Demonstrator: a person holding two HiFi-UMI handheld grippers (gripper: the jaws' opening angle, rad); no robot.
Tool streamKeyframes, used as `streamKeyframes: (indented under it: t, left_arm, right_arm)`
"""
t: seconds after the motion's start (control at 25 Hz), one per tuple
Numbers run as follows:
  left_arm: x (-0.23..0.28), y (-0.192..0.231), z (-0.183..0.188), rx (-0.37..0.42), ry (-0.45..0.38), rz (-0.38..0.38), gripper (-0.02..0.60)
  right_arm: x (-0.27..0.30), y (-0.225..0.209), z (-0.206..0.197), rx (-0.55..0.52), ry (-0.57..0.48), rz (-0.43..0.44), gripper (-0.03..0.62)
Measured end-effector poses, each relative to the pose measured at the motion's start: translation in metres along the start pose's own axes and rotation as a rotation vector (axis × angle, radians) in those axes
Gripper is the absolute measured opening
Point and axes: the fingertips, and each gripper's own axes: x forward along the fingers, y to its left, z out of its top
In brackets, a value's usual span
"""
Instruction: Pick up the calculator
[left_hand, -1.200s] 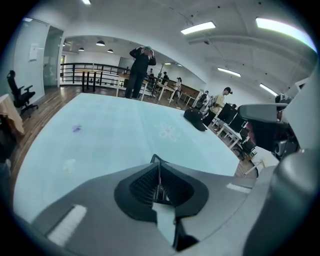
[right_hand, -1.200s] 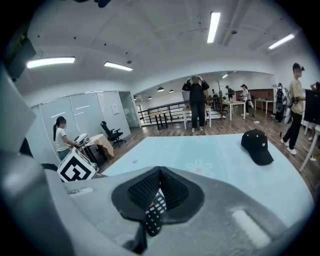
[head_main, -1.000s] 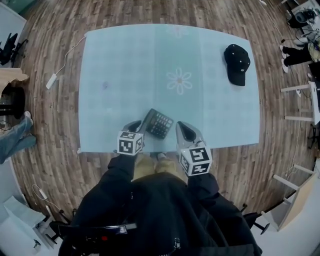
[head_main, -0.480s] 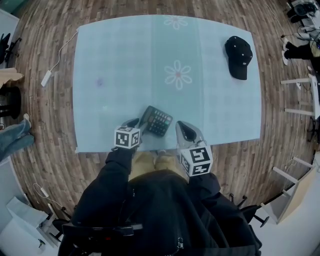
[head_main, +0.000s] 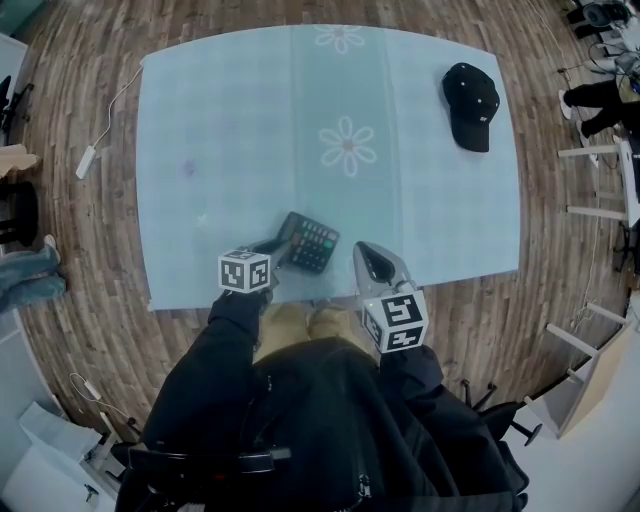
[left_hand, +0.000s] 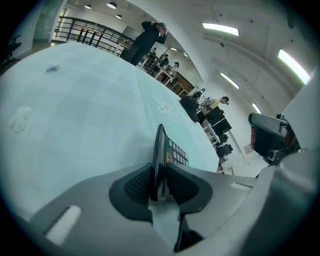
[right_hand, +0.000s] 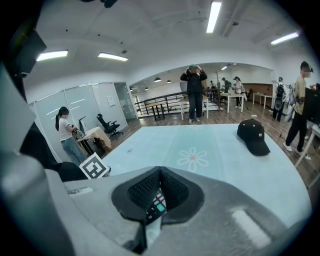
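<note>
The left tool (head_main: 274, 250) has sunk toward the tabletop (head_main: 200, 120) and rolled a little. Its marker cube shows lower and further left than before. Its jaws are closing on the calculator (head_main: 308, 240), whose near edge now stands between the pads.

One calculator (head_main: 306, 241), between the closing jaws of the left tongs (head_main: 274, 250). One black cap (head_main: 472, 92), well beyond the right tongs (head_main: 364, 252). Two tongs, one table (head_main: 220, 120), two flower prints (head_main: 347, 146) ahead of both tongs.
</note>
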Motion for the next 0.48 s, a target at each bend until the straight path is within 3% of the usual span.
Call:
streamKeyframes:
  t: [0.16, 0.48]
  left_arm:
    - [-0.007, -0.012, 0.004, 0.024, -0.022, -0.058, 0.063]
    - [-0.023, -0.043, 0.012, 0.076, -0.051, -0.069, 0.054]
  right_arm:
    - [-0.002, 0.003, 0.003, -0.004, -0.013, 0.004, 0.0]
    - [-0.013, 0.01, 0.013, -0.027, -0.051, 0.011, 0.0]
